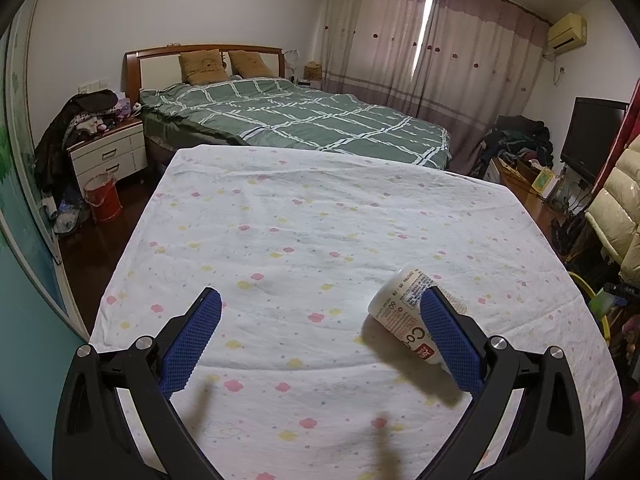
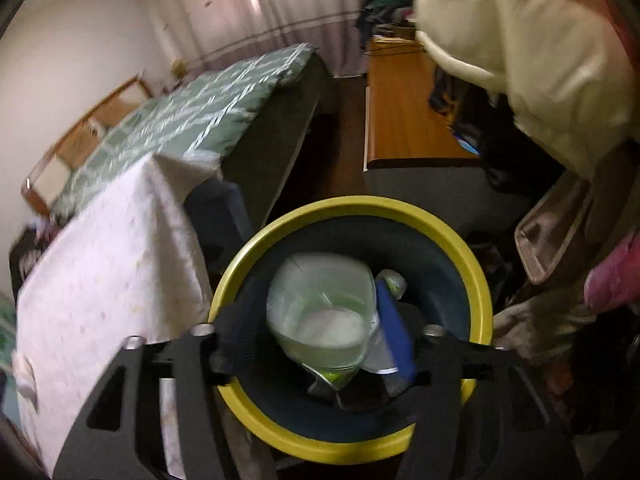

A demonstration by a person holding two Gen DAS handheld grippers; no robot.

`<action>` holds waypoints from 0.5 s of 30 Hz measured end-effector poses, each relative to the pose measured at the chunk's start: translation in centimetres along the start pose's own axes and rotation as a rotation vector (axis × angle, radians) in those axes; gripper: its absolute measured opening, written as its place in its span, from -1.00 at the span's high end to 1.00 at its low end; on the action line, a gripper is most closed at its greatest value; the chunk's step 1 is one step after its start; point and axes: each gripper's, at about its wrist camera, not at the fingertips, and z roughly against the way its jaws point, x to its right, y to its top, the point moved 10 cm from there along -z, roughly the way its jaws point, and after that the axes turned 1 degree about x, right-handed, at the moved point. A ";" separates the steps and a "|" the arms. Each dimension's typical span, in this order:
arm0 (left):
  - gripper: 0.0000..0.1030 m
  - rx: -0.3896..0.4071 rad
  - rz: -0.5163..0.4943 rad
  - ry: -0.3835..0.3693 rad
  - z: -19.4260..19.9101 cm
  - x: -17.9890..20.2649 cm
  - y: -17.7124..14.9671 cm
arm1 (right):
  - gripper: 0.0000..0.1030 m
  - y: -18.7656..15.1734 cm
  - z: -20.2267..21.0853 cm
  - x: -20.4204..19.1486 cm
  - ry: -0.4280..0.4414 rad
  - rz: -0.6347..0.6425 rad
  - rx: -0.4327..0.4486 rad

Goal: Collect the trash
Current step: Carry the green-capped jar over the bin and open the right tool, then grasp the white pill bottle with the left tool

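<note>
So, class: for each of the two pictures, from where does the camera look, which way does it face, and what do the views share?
Left wrist: sits on the left hand-held gripper, faces down across the flowered tablecloth toward the bed; open blue fingers show, a cup lying between them.
Right wrist: sits on the right hand-held gripper, faces down into the yellow-rimmed bin; a clear cup sits between its jaws.
Shared: tablecloth, bed, curtains.

Right wrist view smeared by motion, left pad of the right hand-held gripper hidden behind a blurred clear plastic cup, trash under it in the bin unreadable, paper cup partly covered by the left hand-held gripper pad, its print cut short.
</note>
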 end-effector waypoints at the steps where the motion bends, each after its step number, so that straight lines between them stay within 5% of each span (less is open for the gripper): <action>1: -0.90 0.001 0.000 -0.001 0.0 -0.1 0.0 | -0.18 0.0 0.3 0.1 0.011 -0.017 0.013; 9: -0.90 -0.006 -0.038 -0.042 0.1 1.1 -0.2 | -0.24 -1.0 1.2 -1.7 0.045 0.015 0.017; 15: -0.90 -0.030 -0.132 -0.163 0.1 4.6 -0.8 | -0.26 -2.1 1.4 -3.4 0.074 0.043 -0.001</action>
